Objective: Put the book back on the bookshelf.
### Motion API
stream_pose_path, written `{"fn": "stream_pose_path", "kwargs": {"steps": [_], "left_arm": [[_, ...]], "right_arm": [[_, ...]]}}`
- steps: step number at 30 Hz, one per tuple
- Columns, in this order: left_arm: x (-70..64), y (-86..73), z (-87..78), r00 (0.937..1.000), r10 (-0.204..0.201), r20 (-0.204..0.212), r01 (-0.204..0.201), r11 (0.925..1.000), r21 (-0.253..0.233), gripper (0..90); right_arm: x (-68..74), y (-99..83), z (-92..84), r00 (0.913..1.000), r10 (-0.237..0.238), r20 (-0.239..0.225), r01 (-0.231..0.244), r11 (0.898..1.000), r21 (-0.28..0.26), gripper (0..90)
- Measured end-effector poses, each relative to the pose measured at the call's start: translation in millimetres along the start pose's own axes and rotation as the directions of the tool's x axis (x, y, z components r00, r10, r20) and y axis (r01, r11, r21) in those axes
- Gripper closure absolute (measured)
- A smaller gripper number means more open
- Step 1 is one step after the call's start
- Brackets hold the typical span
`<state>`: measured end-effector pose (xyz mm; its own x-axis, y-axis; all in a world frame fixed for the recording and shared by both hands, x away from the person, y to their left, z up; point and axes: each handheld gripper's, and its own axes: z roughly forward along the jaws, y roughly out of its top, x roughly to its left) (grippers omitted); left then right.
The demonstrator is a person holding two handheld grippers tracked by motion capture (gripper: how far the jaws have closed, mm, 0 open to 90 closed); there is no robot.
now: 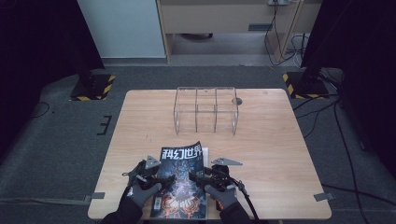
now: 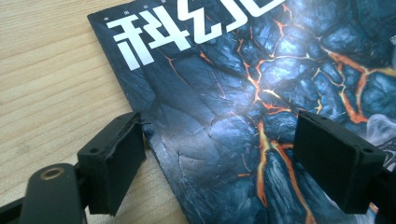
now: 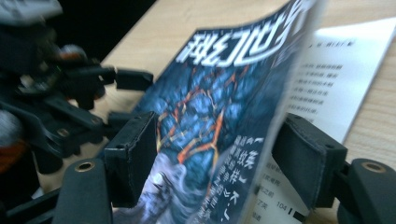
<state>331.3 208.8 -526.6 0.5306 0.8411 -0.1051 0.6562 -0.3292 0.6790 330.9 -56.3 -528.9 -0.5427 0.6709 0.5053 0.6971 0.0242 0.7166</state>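
While cover lifts, magazine [image 3: 210, 121] sits btwn right gripper [image 3: 215, 158] jaws.

The magazine [image 3: 210, 121] cover is blurred — its lower edge cut off.

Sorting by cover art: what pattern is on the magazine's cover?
Dark blue-grey rock with glowing orange cracks on the magazine; clearest in left gripper view.

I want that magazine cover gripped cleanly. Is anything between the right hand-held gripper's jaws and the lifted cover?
Nothing visible. In the right gripper view, the lifted cover of the magazine stands directly between the right hand-held gripper's open jaws, with only the white inner page lying flat on the table behind it.
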Motion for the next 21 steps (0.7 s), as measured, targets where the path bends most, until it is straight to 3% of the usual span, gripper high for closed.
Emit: {"fn": "stream_pose_path", "kwargs": {"steps": [3, 11, 15, 18, 19, 21], "left_arm": [[0.1, -0.1, 0.0, 1.0, 0.001, 0.001, -0.001, 1.0, 0.0, 15.8], [0.4, -0.1, -0.1, 1.0, 0.004, 0.003, -0.004, 1.0, 0.0, 15.8], [0.7, -0.2, 0.0, 1.0, 0.004, 0.006, -0.004, 1.0, -0.002, 15.7], [1.0, -0.3, -0.1, 1.0, 0.004, 0.008, -0.004, 1.0, -0.003, 15.8], [1.3, -0.4, 0.1, 0.9999, 0.004, 0.01, -0.004, 1.0, -0.005, 15.7], [1.5, -0.4, 0.3, 0.9999, 0.005, 0.01, -0.005, 1.0, -0.007, 15.7]], "right_arm": [[-0.2, -2.3, 8.0, 0.9997, -0.025, -0.006, 0.025, 0.999, 0.049, 30.9], [1.9, 3.9, 19.4, 0.9952, -0.098, -0.006, 0.098, 0.989, 0.113, 32.2], [4.8, 11.8, 26.9, 0.9883, -0.152, 0.01, 0.148, 0.976, 0.16, 39.1], [4.6, 14.5, 27.6, 0.9848, -0.172, 0.024, 0.165, 0.97, 0.179, 45.4], [2.7, 15.6, 27.4, 0.9832, -0.18, 0.032, 0.171, 0.968, 0.182, 52.2], [2.2, 16.0, 27.3, 0.9831, -0.179, 0.038, 0.169, 0.969, 0.183, 53.9]]}}
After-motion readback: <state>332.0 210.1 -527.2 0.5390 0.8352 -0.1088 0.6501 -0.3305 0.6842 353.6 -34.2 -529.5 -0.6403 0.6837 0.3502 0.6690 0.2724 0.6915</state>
